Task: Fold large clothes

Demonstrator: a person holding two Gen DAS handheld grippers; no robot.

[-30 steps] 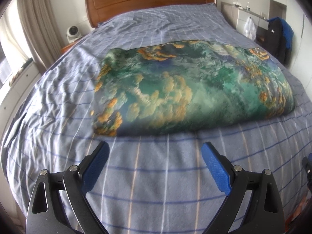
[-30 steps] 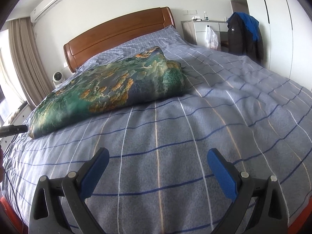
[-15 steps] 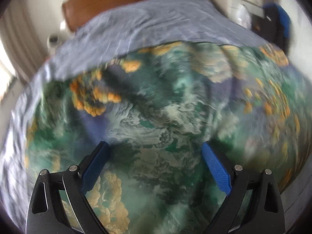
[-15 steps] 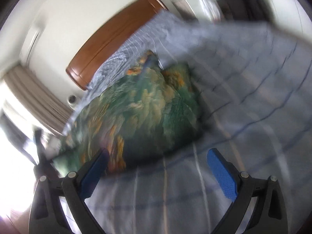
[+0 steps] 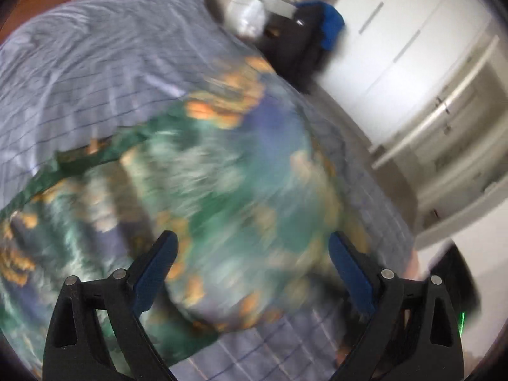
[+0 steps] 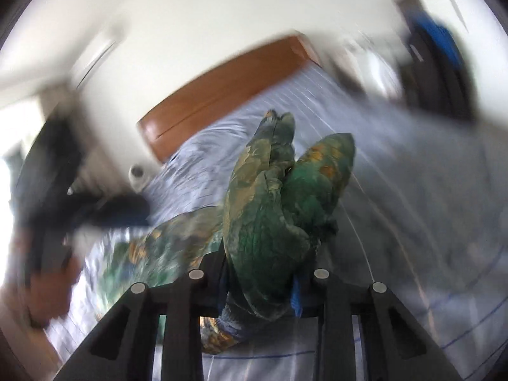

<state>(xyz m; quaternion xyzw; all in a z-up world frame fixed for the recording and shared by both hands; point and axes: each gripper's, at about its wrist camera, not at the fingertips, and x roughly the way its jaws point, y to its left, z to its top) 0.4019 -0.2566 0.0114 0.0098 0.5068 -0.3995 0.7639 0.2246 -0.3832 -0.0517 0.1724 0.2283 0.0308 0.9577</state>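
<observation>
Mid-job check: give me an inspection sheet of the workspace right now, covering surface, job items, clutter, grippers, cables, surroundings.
Surface: bed with a blue-grey checked sheet, wrinkled.
Job's things: green and orange printed cloth spread on the bed; one end is bunched and lifted at the right gripper. Both views are motion-blurred.
Clutter: nothing seen on the sheet besides the cloth.
Grippers: left gripper, jaws open, above the cloth, holding nothing. Right gripper, jaws shut on a bunch of the cloth.
Cables: nothing seen.
Surroundings: wooden headboard, white wardrobe, dark and blue jacket hanging near a white plastic bag.
</observation>
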